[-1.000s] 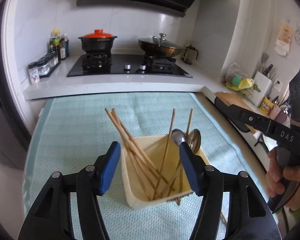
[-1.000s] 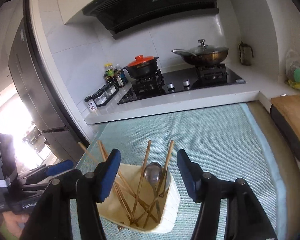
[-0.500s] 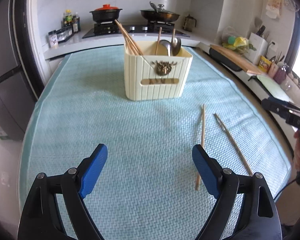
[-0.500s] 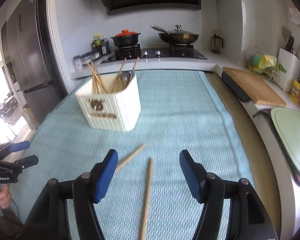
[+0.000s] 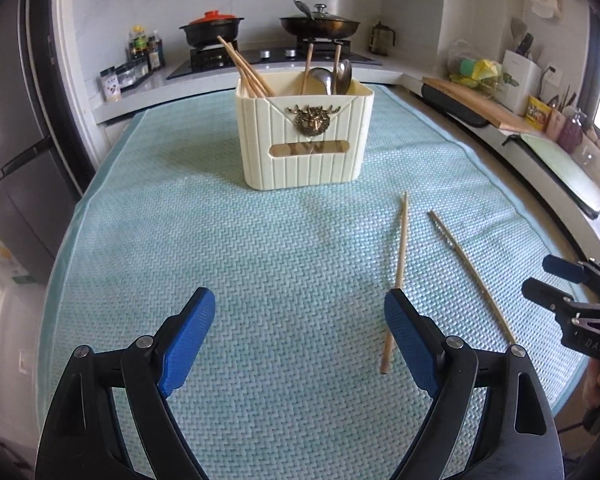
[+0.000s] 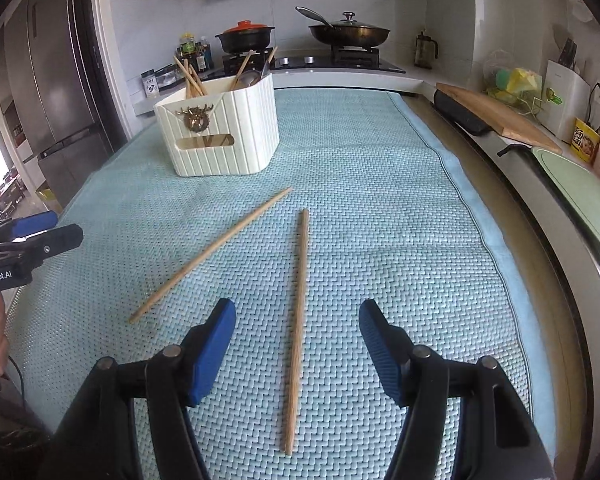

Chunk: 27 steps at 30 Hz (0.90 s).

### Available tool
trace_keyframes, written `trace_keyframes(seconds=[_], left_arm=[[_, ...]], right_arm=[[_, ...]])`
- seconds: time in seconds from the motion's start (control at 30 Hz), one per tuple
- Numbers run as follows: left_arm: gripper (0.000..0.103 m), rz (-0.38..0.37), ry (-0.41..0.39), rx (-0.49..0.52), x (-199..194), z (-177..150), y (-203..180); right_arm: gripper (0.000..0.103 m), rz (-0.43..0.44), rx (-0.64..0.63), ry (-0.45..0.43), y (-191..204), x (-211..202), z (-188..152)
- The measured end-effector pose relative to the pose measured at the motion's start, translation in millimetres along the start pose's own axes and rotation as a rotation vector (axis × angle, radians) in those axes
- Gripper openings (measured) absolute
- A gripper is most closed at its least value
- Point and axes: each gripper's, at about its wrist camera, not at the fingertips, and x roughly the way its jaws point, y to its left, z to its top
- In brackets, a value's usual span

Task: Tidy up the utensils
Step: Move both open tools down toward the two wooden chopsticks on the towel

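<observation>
A cream utensil holder stands on the teal mat and holds several chopsticks and metal spoons. Two loose chopsticks lie on the mat in front of it: one and another. My left gripper is open and empty above the near mat, its right finger beside the first chopstick's near end. My right gripper is open and empty, with the second chopstick lying between its fingers. Each gripper shows at the other view's edge.
The teal mat covers the table. Behind it a stove counter holds a red-lidded pot and a wok. At the right are a wooden board, a green tray and the table edge. A fridge stands left.
Both grippers have pulled back from above the holder toward the near end of the mat and come lower. The two loose chopsticks have come into view. Both grippers stay open.
</observation>
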Motion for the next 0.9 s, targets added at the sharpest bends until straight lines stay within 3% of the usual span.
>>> trace_keyframes(seconds=[0.17,0.3,0.5,0.7,0.9], left_arm=[[0.087,-0.03,0.028,0.017,10,1,0],[0.087,-0.121,0.059,0.06,24,15,-8],[0.087,-0.248,0.13,0.2,73,50,-52],[0.081,-0.259,0.227,0.274,134,68,-89],[0.07,-0.229,0.263,0.36,162,70,-115]], right_arm=[[0.065,-0.002,0.005,0.023,-4,10,0],[0.066,-0.014,0.005,0.053,-10,21,3],[0.065,0.0,0.003,0.085,-17,44,20],[0.065,0.015,-0.036,0.133,-16,79,37],[0.058,0.018,-0.081,0.176,-16,96,44]])
